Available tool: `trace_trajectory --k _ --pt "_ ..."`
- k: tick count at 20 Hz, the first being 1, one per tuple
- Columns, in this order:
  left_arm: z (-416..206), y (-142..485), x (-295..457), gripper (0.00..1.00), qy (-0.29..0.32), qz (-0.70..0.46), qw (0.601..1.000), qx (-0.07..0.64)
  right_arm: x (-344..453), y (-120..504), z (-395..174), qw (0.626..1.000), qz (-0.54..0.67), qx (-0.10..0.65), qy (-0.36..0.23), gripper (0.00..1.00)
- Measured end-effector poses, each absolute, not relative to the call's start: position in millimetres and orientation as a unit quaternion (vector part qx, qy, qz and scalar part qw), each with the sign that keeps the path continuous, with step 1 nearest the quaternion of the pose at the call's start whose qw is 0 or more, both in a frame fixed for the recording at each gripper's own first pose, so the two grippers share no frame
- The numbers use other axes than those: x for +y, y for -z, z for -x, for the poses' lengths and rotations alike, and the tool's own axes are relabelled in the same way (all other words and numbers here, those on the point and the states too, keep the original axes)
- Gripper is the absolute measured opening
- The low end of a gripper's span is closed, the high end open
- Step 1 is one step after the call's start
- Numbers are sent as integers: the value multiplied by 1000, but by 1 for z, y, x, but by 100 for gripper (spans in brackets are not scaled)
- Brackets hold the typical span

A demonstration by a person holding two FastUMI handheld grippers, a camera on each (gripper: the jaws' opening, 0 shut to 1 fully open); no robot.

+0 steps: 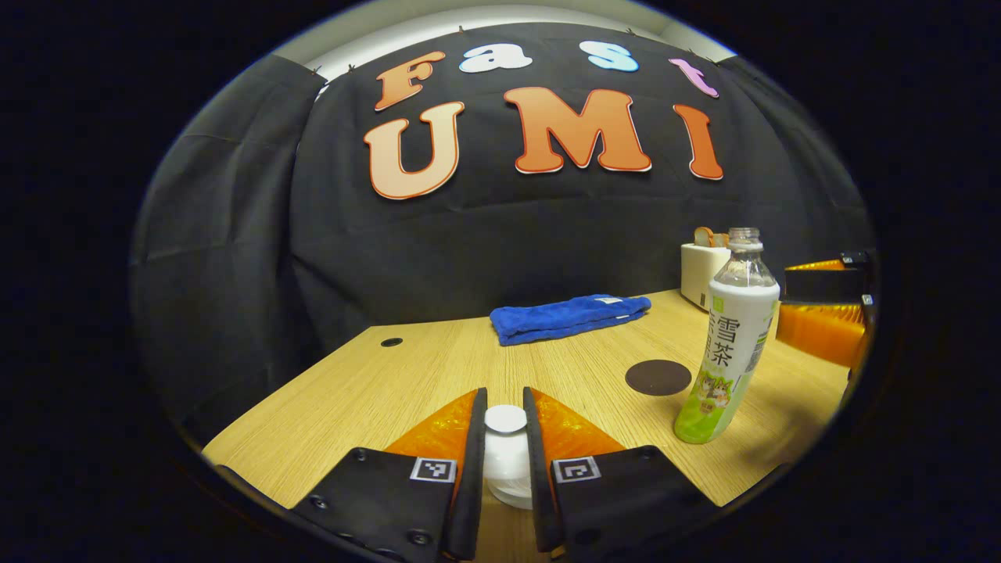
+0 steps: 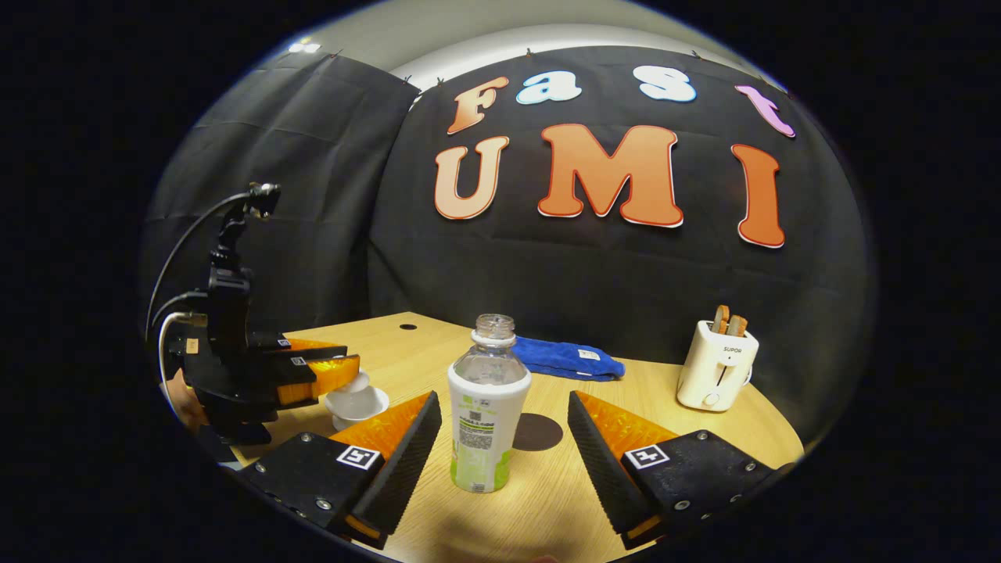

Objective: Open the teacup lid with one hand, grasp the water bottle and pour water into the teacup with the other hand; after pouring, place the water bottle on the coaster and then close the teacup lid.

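A pale wooden table fills the booth floor space, backed by black cloth. On it toward the back lies a folded blue towel, and off in the far right corner stands a cream toaster with two slices poking out of its top. The water bottle stands upright and uncapped near the table's front edge, its white-and-green label facing out; in the right gripper view it sits between the right gripper fingers, whose jaws are spread wide and clear of it on both sides. Just behind the bottle lies the dark round coaster, flat and bare. Over on the left, the left gripper has its fingers drawn in narrow around the white knob of the teacup lid, both fingers looking pressed against it. The white teacup sits on the table beneath, and the lid looks to rest on it, though I cannot tell for sure.
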State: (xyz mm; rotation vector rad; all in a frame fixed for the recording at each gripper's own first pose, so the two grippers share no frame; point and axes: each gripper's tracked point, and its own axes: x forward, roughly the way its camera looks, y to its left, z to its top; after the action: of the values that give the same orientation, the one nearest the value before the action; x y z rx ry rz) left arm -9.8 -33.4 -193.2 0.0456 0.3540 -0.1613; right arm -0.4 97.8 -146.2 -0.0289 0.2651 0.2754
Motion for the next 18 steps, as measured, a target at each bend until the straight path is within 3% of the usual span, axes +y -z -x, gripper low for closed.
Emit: trace_trajectory --k 8,12,15,18 --pt "10 172 4 31 38 4 989 141 118 201 -18 970 17 200 -139 95" --pt "13 173 25 31 20 1 990 138 124 224 -23 963 7 233 -134 84" --pt "17 178 36 27 14 4 990 140 127 224 -25 963 12 235 -129 69" --pt "19 182 47 31 6 13 989 145 126 221 -27 963 38 235 -128 65"
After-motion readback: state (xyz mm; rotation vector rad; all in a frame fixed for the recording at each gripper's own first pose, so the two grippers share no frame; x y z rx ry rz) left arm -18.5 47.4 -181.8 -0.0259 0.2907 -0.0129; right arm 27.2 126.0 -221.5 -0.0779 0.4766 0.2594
